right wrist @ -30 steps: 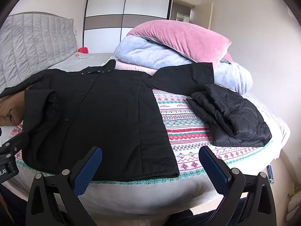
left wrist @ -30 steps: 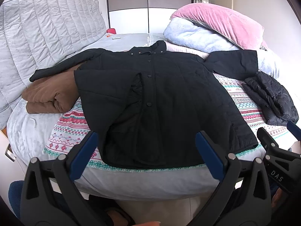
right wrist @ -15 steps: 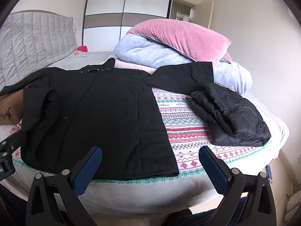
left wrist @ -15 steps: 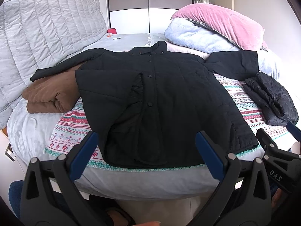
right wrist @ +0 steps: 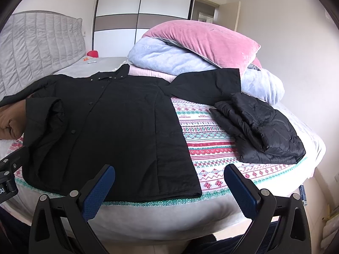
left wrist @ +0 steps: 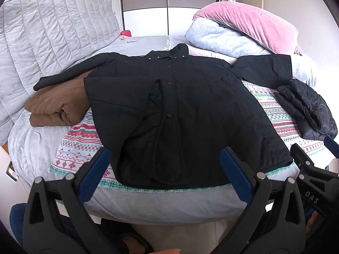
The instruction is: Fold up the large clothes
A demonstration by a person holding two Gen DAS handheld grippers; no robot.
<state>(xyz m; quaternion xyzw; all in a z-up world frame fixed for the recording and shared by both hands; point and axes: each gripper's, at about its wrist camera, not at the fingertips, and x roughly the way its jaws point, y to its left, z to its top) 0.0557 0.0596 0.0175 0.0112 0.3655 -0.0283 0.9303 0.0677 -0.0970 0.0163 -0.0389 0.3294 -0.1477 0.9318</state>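
We hold the left gripper [left wrist: 163, 169] and the right gripper [right wrist: 169, 185] side by side at the foot edge of the bed [left wrist: 148, 207]; both sets of blue-padded jaws are spread wide and grip nothing. In front of us the large black buttoned jacket [left wrist: 190, 110] lies face up and flat on a white blanket with red and green knitted-style bands [right wrist: 211, 148], its collar pointing away from us and its hem at the near edge of the bed. One sleeve stretches out over a folded brown blanket [left wrist: 55, 108] on our left side, the other sleeve runs up onto the pile of a pale blue duvet [right wrist: 165, 59] and a pink velvet pillow [right wrist: 203, 40]. A folded black puffer jacket [right wrist: 260, 129] rests on the patterned blanket to the right, apart from the big jacket's body and just beside its sleeve. The front flap near the buttons is slightly turned over. A grey quilted headboard [left wrist: 53, 33] stands on the left.
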